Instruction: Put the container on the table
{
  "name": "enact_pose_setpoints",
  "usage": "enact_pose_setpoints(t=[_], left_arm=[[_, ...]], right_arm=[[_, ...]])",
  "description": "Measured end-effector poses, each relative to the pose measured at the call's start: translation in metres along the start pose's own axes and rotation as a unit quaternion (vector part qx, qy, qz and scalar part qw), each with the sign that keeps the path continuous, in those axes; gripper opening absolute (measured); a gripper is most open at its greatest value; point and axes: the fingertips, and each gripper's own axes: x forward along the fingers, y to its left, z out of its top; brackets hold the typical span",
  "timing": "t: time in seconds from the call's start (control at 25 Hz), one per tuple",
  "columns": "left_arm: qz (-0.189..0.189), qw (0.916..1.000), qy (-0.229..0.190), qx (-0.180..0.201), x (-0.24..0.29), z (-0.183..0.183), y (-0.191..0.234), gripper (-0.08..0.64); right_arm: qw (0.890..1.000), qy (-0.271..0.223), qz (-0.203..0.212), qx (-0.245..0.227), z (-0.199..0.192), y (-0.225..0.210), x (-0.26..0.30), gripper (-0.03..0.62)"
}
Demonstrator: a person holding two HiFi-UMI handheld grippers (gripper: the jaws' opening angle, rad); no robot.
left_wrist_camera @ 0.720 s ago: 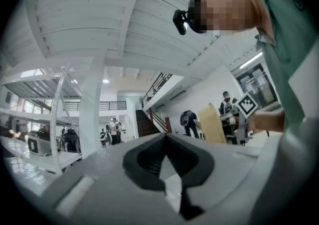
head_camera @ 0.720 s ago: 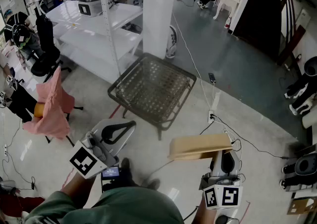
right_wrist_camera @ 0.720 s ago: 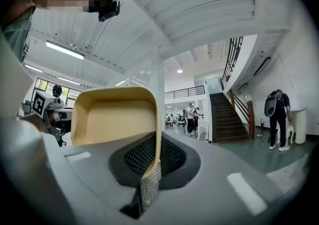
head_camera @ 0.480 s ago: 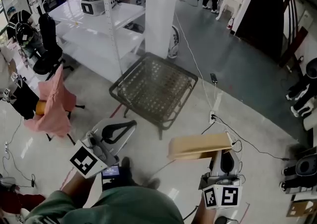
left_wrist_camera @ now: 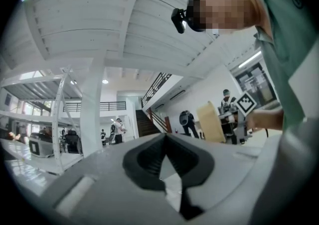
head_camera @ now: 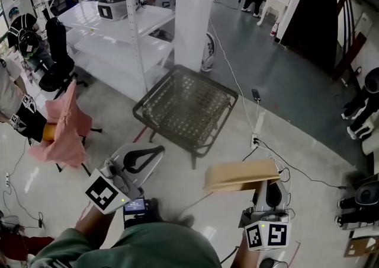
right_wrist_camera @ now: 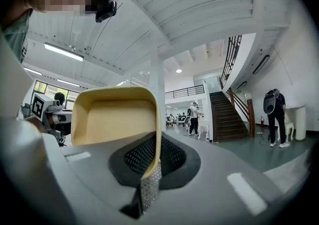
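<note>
right tongs (right_wrist_camera: pixel 149 171) clenching one thin wall of tan container (head_camera: pixel 240 175); holding it mid-air, well short of wire-mesh bench (head_camera: pixel 186 104) | left tongs (left_wrist_camera: pixel 166 139) closed, empty | risk: single-edge grip slipping; container likely tilting, dropping to floor (head_camera: pixel 177 184)

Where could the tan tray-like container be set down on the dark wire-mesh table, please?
The dark wire-mesh table's whole top looks bare for the tan container, from its near rim to the edge by the white pillar. The white shelving to its left is busier, holding a grey box.
</note>
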Motion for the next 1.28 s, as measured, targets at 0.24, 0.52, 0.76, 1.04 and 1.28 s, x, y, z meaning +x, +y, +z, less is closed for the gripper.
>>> enact_pose_setpoints(t=[0.24, 0.52, 0.76, 1.04, 1.28], left_arm=[[-0.021, 0.9997, -0.010, 0.001, -0.012, -0.005, 0.041, -0.002], [-0.054, 0.9985, -0.010, -0.005, -0.035, -0.018, 0.091, -0.002], [-0.071, 0.9971, -0.019, -0.018, -0.055, -0.036, 0.134, -0.002], [-0.078, 0.9961, -0.024, -0.034, -0.065, -0.057, 0.170, -0.002], [-0.078, 0.9960, -0.019, -0.038, -0.048, -0.069, 0.180, -0.002]], right_arm=[[1.000, -0.005, -0.019, 0.011, 0.000, 0.030, 0.026, 0.009], [0.999, 0.001, -0.043, 0.010, 0.003, 0.076, 0.061, 0.009], [0.998, 0.006, -0.057, 0.000, -0.001, 0.115, 0.091, 0.009], [0.998, 0.019, -0.056, -0.011, -0.003, 0.145, 0.123, 0.009], [0.998, 0.024, -0.053, -0.011, -0.008, 0.133, 0.145, 0.009]])
